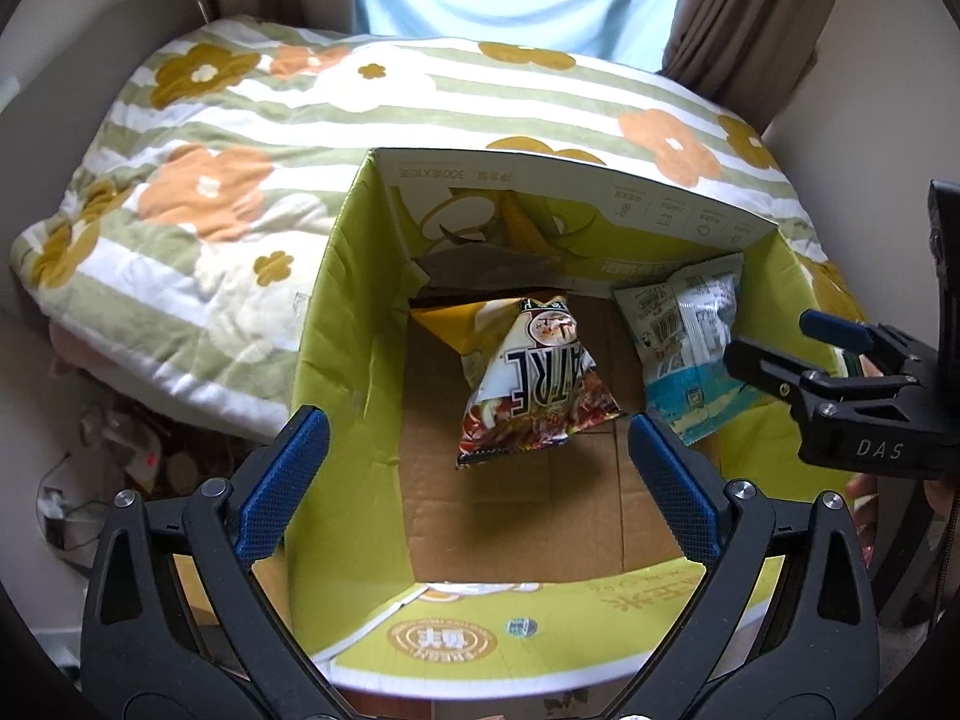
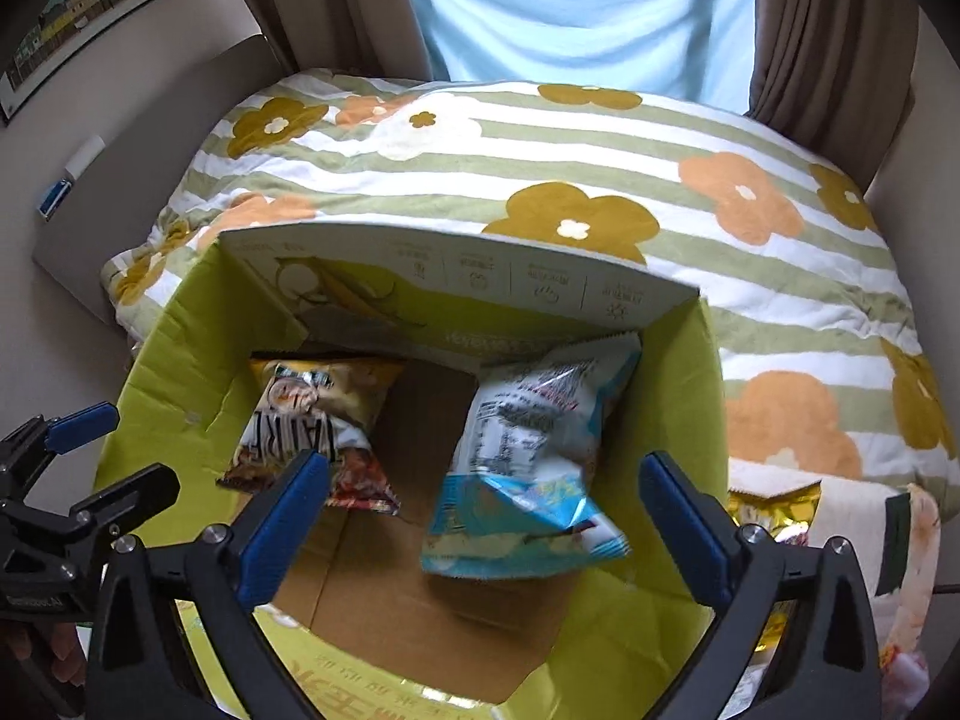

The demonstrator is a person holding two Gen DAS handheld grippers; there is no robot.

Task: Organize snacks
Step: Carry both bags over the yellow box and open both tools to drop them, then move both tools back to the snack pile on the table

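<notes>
Risk: blue snack bag [image 2: 528, 468], below the released right gripper [image 2: 483, 501], may slump; left gripper [image 1: 477, 462] also spread, empty.

A brown-red snack bag [image 1: 534, 384] and a blue one [image 1: 690, 348] (both crumpled) lie inside the green carton [image 1: 342, 360].

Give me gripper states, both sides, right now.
Left gripper: open, holding nothing, above the box.
Right gripper: open, holding nothing, over the blue snack bag.
</notes>
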